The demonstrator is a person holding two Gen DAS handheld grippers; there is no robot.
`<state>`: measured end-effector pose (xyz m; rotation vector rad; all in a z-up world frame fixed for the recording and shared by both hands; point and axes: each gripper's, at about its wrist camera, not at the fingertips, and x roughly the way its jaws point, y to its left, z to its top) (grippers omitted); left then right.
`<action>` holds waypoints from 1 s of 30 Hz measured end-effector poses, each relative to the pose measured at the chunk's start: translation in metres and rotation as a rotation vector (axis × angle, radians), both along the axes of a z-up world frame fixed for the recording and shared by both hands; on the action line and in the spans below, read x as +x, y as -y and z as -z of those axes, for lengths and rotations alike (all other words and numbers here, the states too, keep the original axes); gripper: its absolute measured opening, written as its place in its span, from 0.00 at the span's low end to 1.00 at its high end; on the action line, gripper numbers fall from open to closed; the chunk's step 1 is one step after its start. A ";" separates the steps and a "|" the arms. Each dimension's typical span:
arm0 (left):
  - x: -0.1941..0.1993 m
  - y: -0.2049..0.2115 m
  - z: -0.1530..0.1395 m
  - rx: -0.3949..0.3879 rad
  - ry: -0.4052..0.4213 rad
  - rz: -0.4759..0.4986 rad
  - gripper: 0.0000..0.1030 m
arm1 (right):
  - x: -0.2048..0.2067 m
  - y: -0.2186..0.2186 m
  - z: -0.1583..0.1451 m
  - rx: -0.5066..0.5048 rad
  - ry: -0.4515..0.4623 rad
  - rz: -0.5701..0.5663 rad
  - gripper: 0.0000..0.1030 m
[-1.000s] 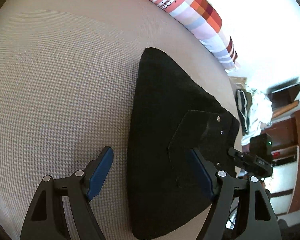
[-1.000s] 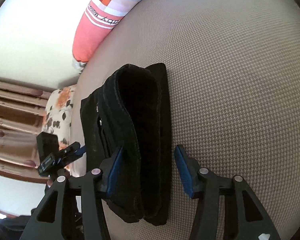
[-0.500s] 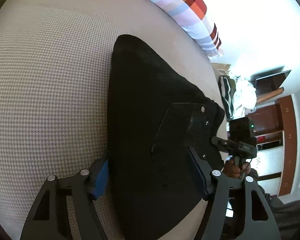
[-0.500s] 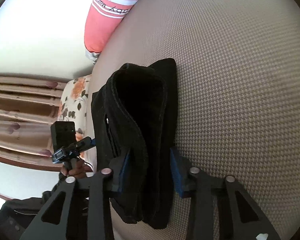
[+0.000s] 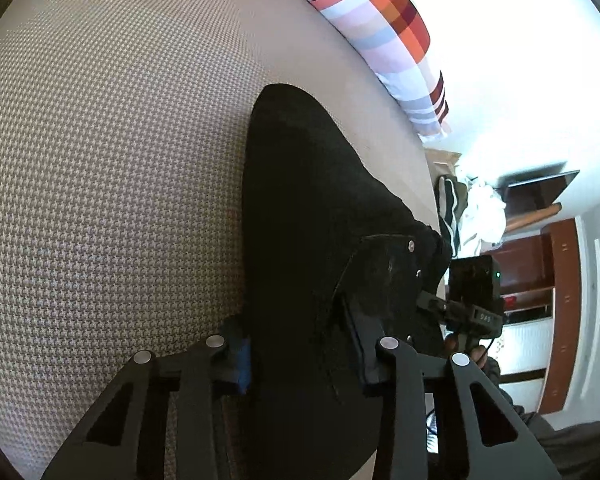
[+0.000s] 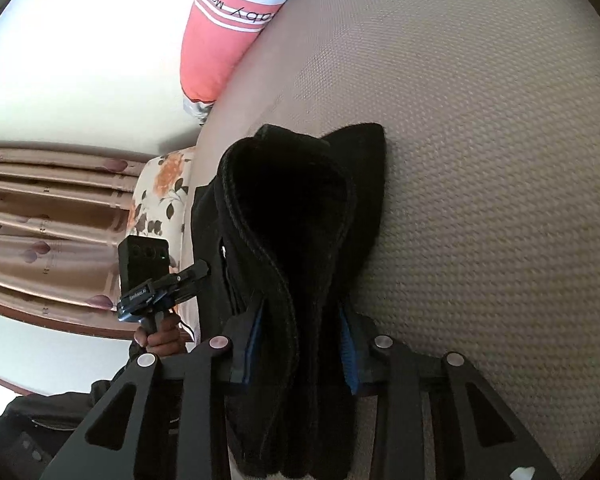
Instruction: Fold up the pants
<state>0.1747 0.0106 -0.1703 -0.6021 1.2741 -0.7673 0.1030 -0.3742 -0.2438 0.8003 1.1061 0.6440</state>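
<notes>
Black pants point(image 5: 300, 208) lie folded into a thick bundle on the beige houndstooth bed cover point(image 5: 100, 160). My left gripper point(image 5: 300, 344) straddles the near end of the bundle. Its jaws are closing, with the blue pads pressed against both sides by the back pocket. In the right wrist view the pants point(image 6: 292, 200) show their stacked layers and waistband edge. My right gripper point(image 6: 300, 340) is shut on that end of the fold, its pads squeezing the layers. The bundle's underside is hidden.
A pink and striped pillow point(image 5: 380, 32) lies along the far edge of the bed. A floral cushion point(image 6: 160, 192) and curtains point(image 6: 40, 220) are beyond the bed's left side. A person's hand point(image 6: 160, 336) grips the other handle. Clothes point(image 5: 472, 208) and wooden furniture point(image 5: 560, 280) stand off the right.
Both grippers went from standing open around the bundle to pressing on it. The left one narrowed most. The pants' far end has lifted and bunched slightly in the right wrist view.
</notes>
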 end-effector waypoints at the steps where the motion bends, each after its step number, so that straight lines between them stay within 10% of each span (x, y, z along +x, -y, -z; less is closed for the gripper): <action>1: 0.000 0.002 -0.001 0.003 0.001 -0.001 0.36 | 0.003 -0.003 -0.001 -0.005 0.007 -0.001 0.30; 20: -0.030 0.049 -0.029 0.430 0.210 -0.059 0.31 | -0.005 -0.020 -0.011 -0.130 0.029 0.139 0.28; 30: -0.038 0.061 -0.038 0.527 0.273 -0.057 0.24 | -0.005 -0.031 -0.026 -0.210 0.048 0.172 0.25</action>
